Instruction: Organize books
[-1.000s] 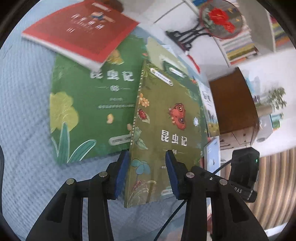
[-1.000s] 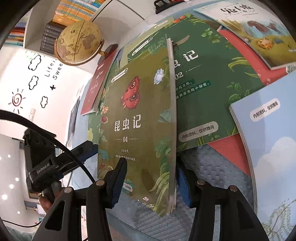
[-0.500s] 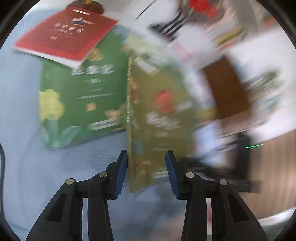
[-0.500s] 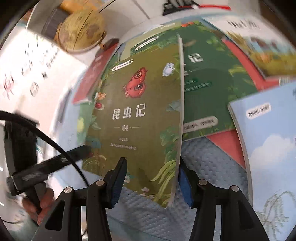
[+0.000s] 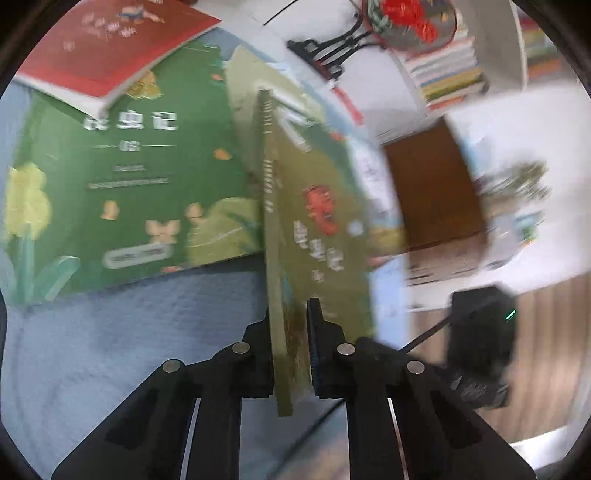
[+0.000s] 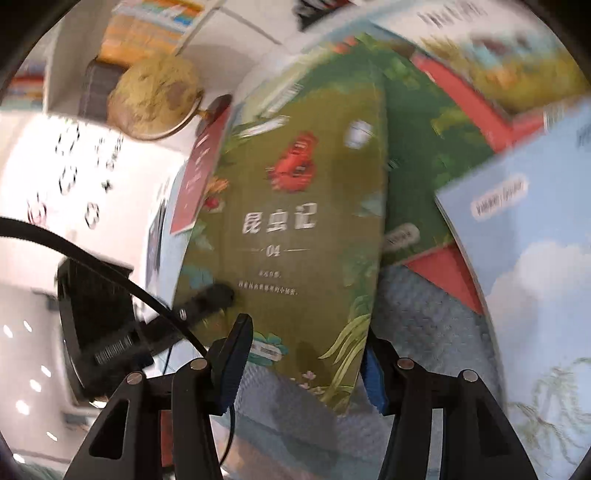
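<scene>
- While the left gripper [image 5: 291, 343] has just closed its jaws, its pads now pinch the near spine edge of the olive book [image 5: 321, 236], which stands tilted up on that edge between them.
- In the right wrist view the same olive book [image 6: 295, 229] fills the middle; the right gripper [image 6: 303, 365] straddles its near corner with jaws that have just been widening. The left blue pad stands clear of the cover; the right pad sits behind the book's right edge, and whether it touches cannot be told.
- The left gripper's finger [image 6: 207, 299] reaches onto the book's lower left part in that view.
- Left of the olive book, flat on the blue quilted surface [image 5: 110, 350], lies a green book [image 5: 129, 177]; a red book [image 5: 110, 48] rests across its far corner.
- In the right wrist view a second dark green book [image 6: 424, 155] lies just right of the olive one, with a light blue book [image 6: 524, 266] near right overlapping a red cover [image 6: 447, 280].
- Far left stands a globe [image 6: 155, 99].
- Far right in the left wrist view, a round fan on a black stand [image 5: 410, 22] and stacked books on a shelf [image 5: 450, 77].
</scene>
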Demonstrator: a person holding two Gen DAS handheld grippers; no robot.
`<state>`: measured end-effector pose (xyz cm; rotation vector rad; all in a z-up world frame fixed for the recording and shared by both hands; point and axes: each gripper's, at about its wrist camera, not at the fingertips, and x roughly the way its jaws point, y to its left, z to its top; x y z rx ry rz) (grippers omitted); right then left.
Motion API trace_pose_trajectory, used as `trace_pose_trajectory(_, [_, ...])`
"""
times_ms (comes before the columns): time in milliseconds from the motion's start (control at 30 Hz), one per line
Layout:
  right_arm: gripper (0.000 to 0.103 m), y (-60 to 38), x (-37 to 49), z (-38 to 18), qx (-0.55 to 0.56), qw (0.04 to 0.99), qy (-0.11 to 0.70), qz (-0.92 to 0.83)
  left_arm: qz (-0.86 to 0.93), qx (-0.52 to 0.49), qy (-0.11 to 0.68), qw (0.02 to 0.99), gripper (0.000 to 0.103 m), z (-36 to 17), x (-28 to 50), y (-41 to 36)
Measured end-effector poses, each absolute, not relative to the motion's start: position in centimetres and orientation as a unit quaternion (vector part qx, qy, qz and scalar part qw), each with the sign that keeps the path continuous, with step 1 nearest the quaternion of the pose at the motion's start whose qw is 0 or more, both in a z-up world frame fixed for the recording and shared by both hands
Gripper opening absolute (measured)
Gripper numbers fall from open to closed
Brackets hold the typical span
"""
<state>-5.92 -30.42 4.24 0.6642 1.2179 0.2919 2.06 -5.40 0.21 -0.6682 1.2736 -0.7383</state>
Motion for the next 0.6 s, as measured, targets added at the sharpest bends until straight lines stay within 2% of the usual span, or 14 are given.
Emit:
trace_pose_trajectory(33, [0.056,-30.2,-6.0,5.2,0.29,0.766,0.557,0.137,-0.347,-0.332,0.566,0.67,0.01,0.3,2.3,-4.8])
trace_pose_trajectory(100, [0.069,-30.4,-6.0,6.3,0.286,0.768,0.554,0.147,-0.369,-0.375,0.56,0.64,0.01,0.7,2.8,-4.9])
trace_pose_trajectory(167, [0.075,-31.2,-6.2,6.3,0.302,0.767,0.547,0.148,-0.376,-0.39,0.561,0.627,0.01,0.9,3.1,-5.2])
trace_pose_trajectory(233, [0.075,-32.3,-6.4,5.2,0.324,0.758,0.546,0.149,-0.38,-0.404,0.564,0.612,0.01,0.6,3.3,-5.6])
trace_pose_trajectory(333, [0.075,-33.9,-6.4,2.6,0.421,0.716,0.531,0.169,-0.383,-0.426,0.569,0.59,0.01,0.2,3.1,-5.6])
trace_pose_trajectory(367, [0.073,-34.2,-6.3,1.8,0.447,0.705,0.523,0.172,-0.382,-0.432,0.572,0.584,0.01,-0.1,3.2,-5.8])
trace_pose_trajectory(400, [0.064,-34.4,-6.2,1.3,0.465,0.696,0.518,0.174,-0.382,-0.439,0.574,0.576,0.01,-0.2,2.8,-5.3])
trace_pose_trajectory(467, [0.053,-34.5,-5.9,0.5,0.498,0.68,0.505,0.187,-0.375,-0.448,0.578,0.57,0.01,-0.7,2.6,-4.8])
trace_pose_trajectory(600, [0.032,-33.4,-6.2,2.3,0.432,0.719,0.516,0.171,-0.352,-0.38,0.596,0.614,0.009,-0.2,2.5,-4.7])
